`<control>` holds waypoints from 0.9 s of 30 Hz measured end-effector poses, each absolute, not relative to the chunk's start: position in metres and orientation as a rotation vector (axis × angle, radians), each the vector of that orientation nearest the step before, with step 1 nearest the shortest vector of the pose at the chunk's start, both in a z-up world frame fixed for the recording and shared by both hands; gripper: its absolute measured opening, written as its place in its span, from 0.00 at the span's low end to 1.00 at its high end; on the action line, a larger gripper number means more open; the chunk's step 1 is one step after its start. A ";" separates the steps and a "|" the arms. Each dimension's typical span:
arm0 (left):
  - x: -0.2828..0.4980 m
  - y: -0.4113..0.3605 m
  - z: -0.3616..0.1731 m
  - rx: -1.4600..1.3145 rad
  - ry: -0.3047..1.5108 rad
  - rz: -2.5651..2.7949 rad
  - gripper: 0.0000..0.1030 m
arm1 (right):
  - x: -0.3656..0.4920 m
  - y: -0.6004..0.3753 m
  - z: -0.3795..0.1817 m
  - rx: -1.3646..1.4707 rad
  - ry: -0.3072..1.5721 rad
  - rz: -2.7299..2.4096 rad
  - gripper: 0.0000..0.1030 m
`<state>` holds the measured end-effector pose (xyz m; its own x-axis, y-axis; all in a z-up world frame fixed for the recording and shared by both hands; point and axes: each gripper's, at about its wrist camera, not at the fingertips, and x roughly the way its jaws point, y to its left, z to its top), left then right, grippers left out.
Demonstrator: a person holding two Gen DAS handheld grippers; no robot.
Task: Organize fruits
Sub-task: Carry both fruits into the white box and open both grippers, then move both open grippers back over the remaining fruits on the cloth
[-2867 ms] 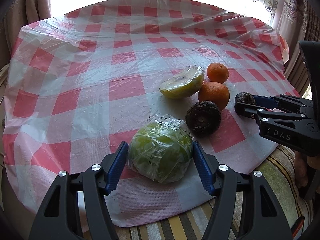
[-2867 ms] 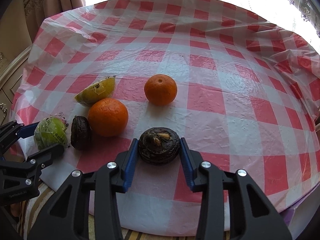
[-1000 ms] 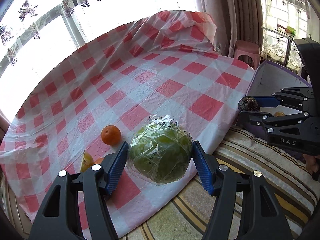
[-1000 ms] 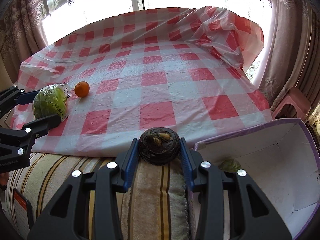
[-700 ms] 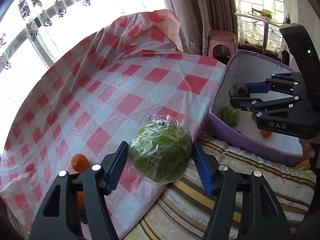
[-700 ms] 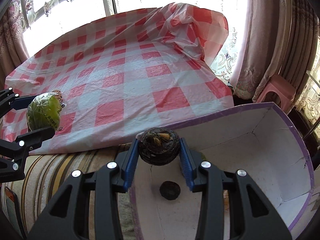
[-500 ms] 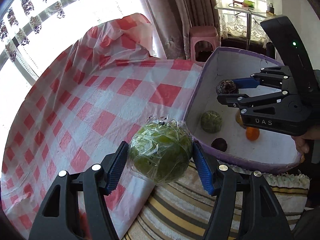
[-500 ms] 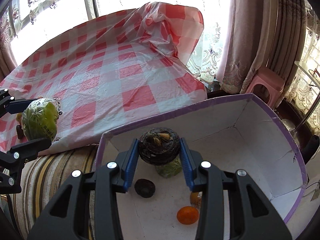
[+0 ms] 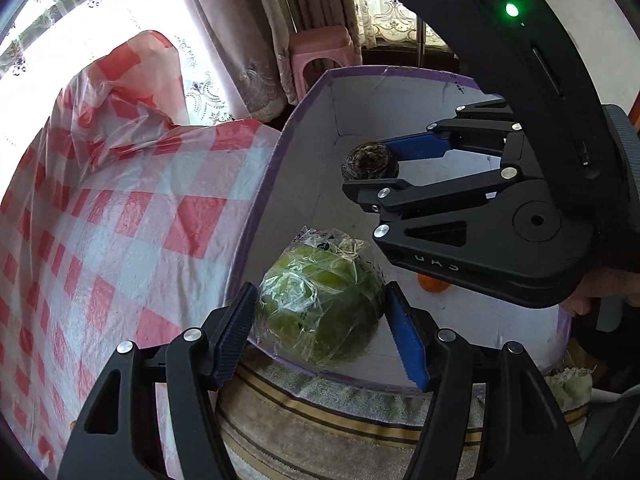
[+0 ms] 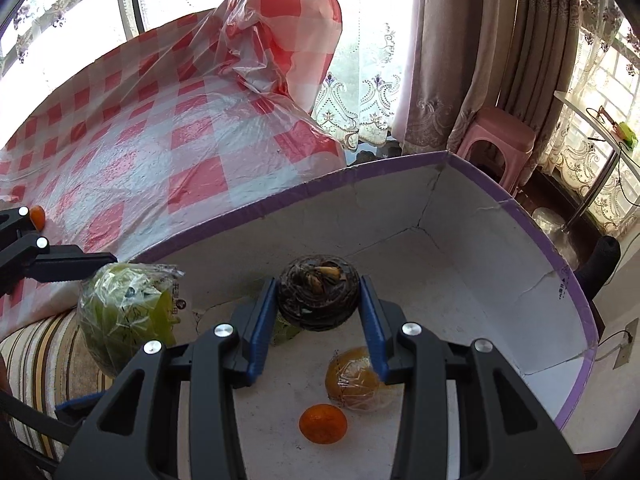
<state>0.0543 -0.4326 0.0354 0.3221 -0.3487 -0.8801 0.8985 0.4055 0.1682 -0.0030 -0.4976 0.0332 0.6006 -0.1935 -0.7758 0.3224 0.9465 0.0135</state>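
My left gripper (image 9: pixel 322 334) is shut on a plastic-wrapped green fruit (image 9: pixel 320 312) and holds it over the near rim of a white box with a purple rim (image 9: pixel 256 208). The green fruit also shows in the right wrist view (image 10: pixel 124 312). My right gripper (image 10: pixel 318 324) is shut on a dark wrinkled fruit (image 10: pixel 318 296) above the inside of the box (image 10: pixel 500 288). The right gripper (image 9: pixel 370 178) and its dark fruit (image 9: pixel 370 160) also show in the left wrist view. In the box lie a small orange (image 10: pixel 323 424), a wrapped orange fruit (image 10: pixel 352 380) and a green fruit partly hidden behind my fingers (image 10: pixel 286 332).
The table with the red-and-white checked cloth (image 10: pixel 140 152) is to the left of the box, with a small orange (image 10: pixel 38 216) on it. The box rests on a striped cushion (image 9: pixel 340 428). A pink stool (image 10: pixel 496 140) and curtains (image 10: pixel 460 52) stand behind.
Both grippers have swung right from the table to the box, each still holding its fruit. The right gripper is now over the box interior and the left one at its near rim.
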 end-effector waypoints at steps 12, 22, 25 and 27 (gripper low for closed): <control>0.057 -0.449 0.006 0.823 0.972 -0.992 0.61 | 0.001 -0.500 0.022 0.177 0.918 -0.296 0.41; 0.060 -0.443 0.018 0.778 0.943 -0.986 0.73 | 0.001 -0.497 0.023 0.164 0.913 -0.288 0.63; 0.061 -0.439 0.024 0.770 0.924 -0.976 0.74 | 0.000 -0.498 0.025 0.171 0.907 -0.291 0.65; 0.063 -0.434 0.028 0.755 0.918 -0.969 0.74 | -0.001 -0.499 0.026 0.174 0.900 -0.293 0.68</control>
